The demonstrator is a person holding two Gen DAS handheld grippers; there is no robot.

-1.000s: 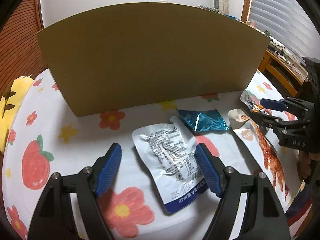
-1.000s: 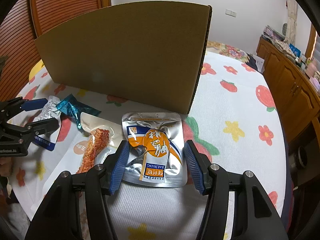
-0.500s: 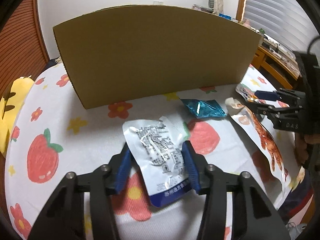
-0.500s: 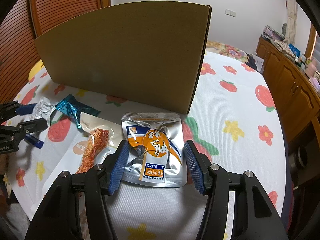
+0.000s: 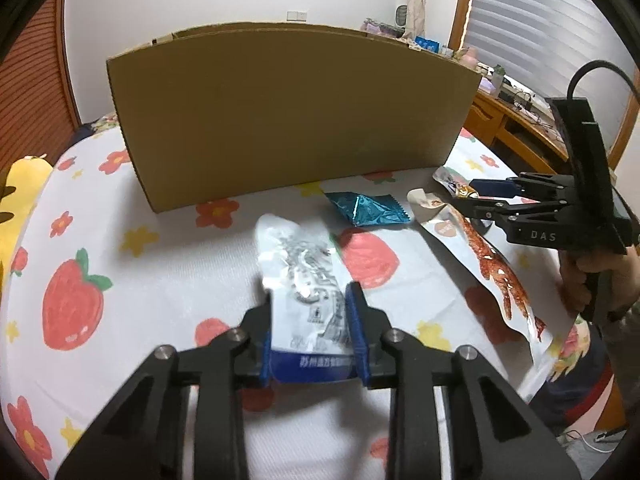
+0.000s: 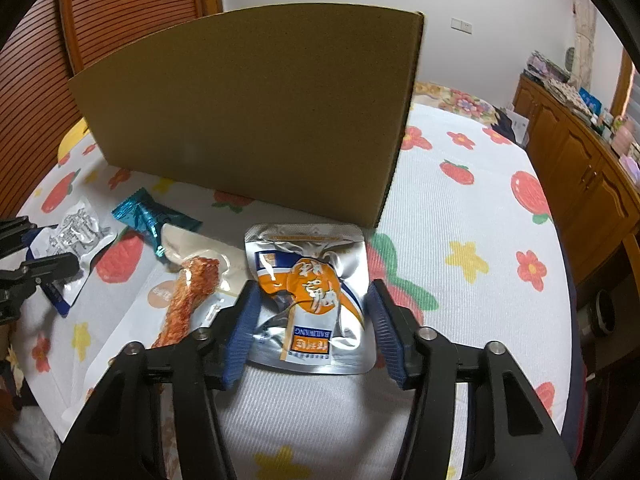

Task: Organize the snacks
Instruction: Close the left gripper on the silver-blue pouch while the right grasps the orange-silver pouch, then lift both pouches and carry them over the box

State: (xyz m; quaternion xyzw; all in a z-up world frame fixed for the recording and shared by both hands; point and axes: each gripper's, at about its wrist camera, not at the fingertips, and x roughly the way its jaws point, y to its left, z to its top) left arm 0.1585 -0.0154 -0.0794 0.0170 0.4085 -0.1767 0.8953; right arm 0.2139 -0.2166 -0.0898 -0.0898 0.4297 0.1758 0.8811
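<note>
A matt brown cardboard box (image 6: pixel 248 120) stands on a ribbed cloth cover (image 6: pixel 460 216) printed with strawberries and flowers, beside glossy varnished wood cabinets (image 6: pixel 580 168). Near the cover's front edge lie a crinkled silver foil pouch (image 6: pixel 312 292), a shiny teal foil wrapper (image 5: pixel 366 210), a glossy clear-fronted plastic pack (image 5: pixel 484 256) and a creased silvery printed sachet (image 5: pixel 308 280). The left gripper (image 5: pixel 314 336) and right gripper (image 6: pixel 316 328) are matt black plastic with ridged blue pads (image 6: pixel 240 332) and bright metal screws.
</note>
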